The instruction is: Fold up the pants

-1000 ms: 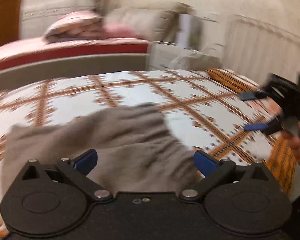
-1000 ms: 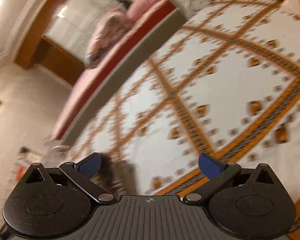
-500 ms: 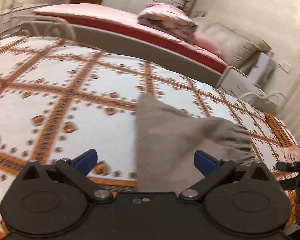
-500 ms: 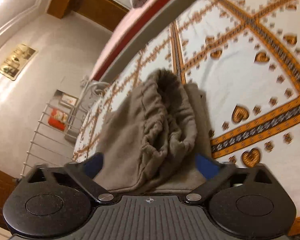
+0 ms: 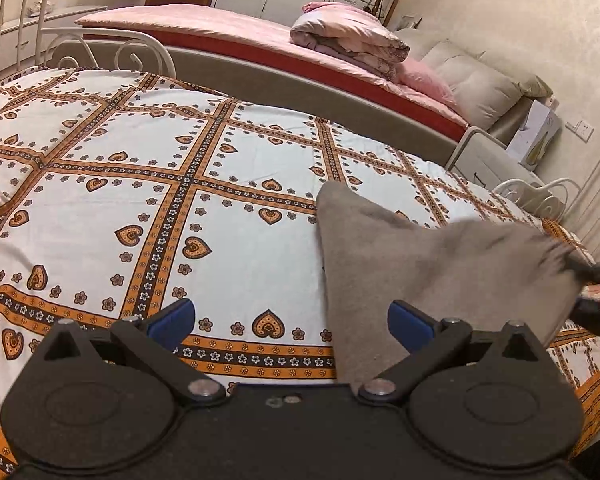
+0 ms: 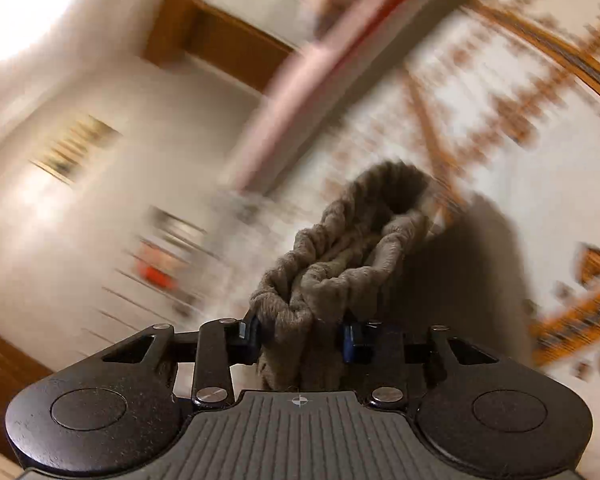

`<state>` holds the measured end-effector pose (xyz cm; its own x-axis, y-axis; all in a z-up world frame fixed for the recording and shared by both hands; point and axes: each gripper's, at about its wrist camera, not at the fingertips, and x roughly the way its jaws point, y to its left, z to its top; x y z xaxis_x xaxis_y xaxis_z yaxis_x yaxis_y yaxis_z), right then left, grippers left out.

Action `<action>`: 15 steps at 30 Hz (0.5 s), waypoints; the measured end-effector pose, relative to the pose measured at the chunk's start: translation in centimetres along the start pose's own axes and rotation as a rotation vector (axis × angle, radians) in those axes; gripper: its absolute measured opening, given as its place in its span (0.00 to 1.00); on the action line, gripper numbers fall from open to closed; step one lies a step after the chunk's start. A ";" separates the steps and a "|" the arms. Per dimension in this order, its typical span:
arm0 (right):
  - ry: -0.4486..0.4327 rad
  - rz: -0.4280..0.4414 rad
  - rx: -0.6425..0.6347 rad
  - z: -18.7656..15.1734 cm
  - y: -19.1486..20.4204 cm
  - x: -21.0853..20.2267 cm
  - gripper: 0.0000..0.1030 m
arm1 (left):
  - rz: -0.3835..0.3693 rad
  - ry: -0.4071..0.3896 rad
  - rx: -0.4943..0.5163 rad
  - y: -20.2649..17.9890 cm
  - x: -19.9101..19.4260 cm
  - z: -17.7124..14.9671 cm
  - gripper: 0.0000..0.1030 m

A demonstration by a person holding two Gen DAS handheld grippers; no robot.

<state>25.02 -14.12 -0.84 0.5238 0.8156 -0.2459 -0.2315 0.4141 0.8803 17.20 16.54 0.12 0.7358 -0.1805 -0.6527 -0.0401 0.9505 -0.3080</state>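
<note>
Gripping the bunched waistband of the grey pants [image 6: 340, 264], the right gripper [image 6: 300, 338] has just closed on them above the bedspread [image 5: 228, 240], left gripper [image 5: 290, 318] released, open bedspread left.

The grey pants [image 5: 420, 272] lie on the bed [image 5: 140, 208], whose sheet is white with orange bands and hearts. The left tongs [image 5: 292, 322] hang above the sheet with jaws wide apart, nothing between them; the pants' edge passes behind the right-hand blue pad. At the pants' far right corner, blurred, the right tongs [image 5: 592, 280] meet the cloth. Beyond the pants stands a pink bed [image 5: 228, 28] with a folded quilt [image 5: 348, 36].
</note>
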 end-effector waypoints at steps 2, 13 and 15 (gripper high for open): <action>-0.020 -0.113 -0.002 -0.1 -1.3 -0.7 0.36 | 0.002 -0.001 0.004 0.1 0.1 0.0 0.94; 0.133 -0.366 0.048 -0.7 -5.5 0.6 0.37 | 0.007 0.033 0.019 -0.5 1.7 -0.4 0.94; 0.124 -0.379 0.080 -0.1 -5.9 0.2 0.42 | 0.014 0.036 0.021 -0.7 1.8 -0.4 0.94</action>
<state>26.40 -16.35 -6.14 0.4558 0.6559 -0.6017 0.0256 0.6660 0.7455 18.30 15.42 -1.13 0.7104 -0.1758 -0.6815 -0.0354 0.9582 -0.2840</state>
